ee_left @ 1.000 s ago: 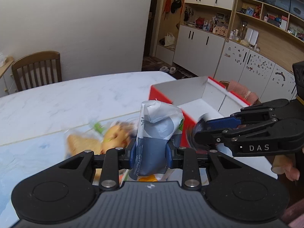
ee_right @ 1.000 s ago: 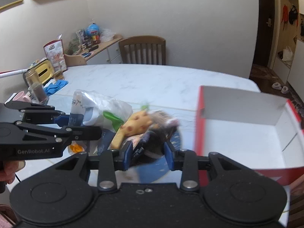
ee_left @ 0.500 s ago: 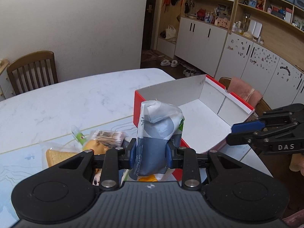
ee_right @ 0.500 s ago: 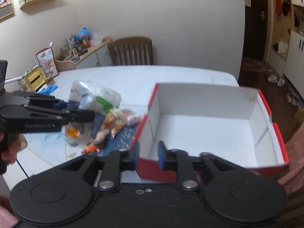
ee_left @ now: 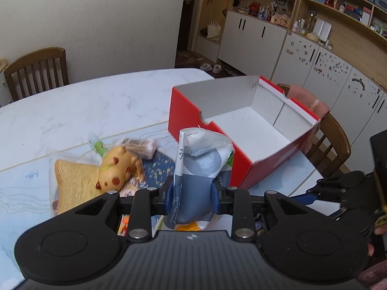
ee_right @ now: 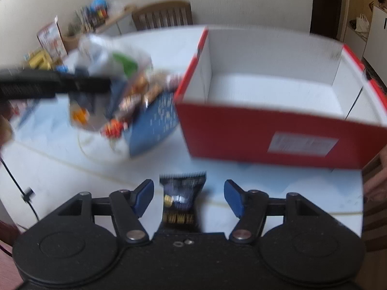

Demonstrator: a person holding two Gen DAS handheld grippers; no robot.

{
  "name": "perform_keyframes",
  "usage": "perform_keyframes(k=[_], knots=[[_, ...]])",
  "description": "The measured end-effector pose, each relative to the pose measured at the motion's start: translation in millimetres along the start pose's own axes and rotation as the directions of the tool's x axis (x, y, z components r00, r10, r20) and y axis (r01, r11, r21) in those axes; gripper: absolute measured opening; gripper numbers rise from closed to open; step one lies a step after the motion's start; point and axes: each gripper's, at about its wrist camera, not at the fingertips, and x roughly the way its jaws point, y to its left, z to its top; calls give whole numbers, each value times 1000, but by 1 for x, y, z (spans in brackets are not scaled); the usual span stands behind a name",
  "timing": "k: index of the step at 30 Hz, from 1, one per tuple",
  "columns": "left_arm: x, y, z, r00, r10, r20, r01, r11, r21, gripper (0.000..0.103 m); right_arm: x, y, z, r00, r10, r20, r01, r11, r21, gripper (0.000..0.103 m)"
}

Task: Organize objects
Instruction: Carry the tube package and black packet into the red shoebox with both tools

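My left gripper is shut on a grey and white pouch, held upright above the table just left of the red box. The box is open, with nothing visible on its white floor. In the blurred right wrist view my right gripper hangs low in front of the red box, and its jaws are opening. A black snack packet lies between them, and the pads are clear of it. The left gripper with the pouch shows at the upper left.
A pile lies left of the box: a yellow spotted toy, bagged bread, a blue pack and small wrappers. Wooden chairs stand at the table's far and right sides. A black cable crosses the left edge.
My right gripper swung from the pile to the near side of the box, sank, and its jaws widened around the black packet. The left gripper shifted slightly, still holding the pouch.
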Motion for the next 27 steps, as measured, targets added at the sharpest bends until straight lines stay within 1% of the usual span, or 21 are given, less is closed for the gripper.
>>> perform_keyframes(k=[2, 4, 6, 12, 13, 14, 17, 21, 27], knots=[[-2, 4, -5, 1000, -1, -7, 1, 1000, 0, 29, 9, 7, -3, 1000, -4, -19, 4, 1000, -11, 62], [-3, 8, -8, 1000, -3, -15, 3, 1000, -3, 29, 17, 13, -5, 999, -25, -38, 24, 999, -25, 61], [-5, 12, -12, 1000, -5, -19, 5, 1000, -6, 29, 23, 17, -6, 998, -38, -50, 36, 999, -26, 57], [-8, 18, -20, 999, -14, -33, 14, 1000, -9, 29, 30, 24, -5, 994, -83, -64, 81, 996, -40, 45], [-8, 19, -21, 999, -16, -35, 16, 1000, -9, 29, 29, 24, -6, 994, -93, -63, 90, 995, -44, 38], [-9, 20, -22, 999, -18, -36, 18, 1000, -8, 29, 29, 25, -7, 993, -97, -61, 95, 994, -45, 35], [-8, 20, -23, 999, -25, -40, 24, 1000, -6, 29, 27, 24, -7, 992, -113, -52, 111, 993, -48, 31], [-9, 18, -20, 999, -40, -37, 40, 999, -1, 29, 14, 24, -5, 994, -107, -25, 106, 994, -39, 30], [-9, 8, -4, 998, -70, -8, 70, 998, 8, 29, -27, 20, 11, 995, -87, 56, 89, 995, -35, 30]])
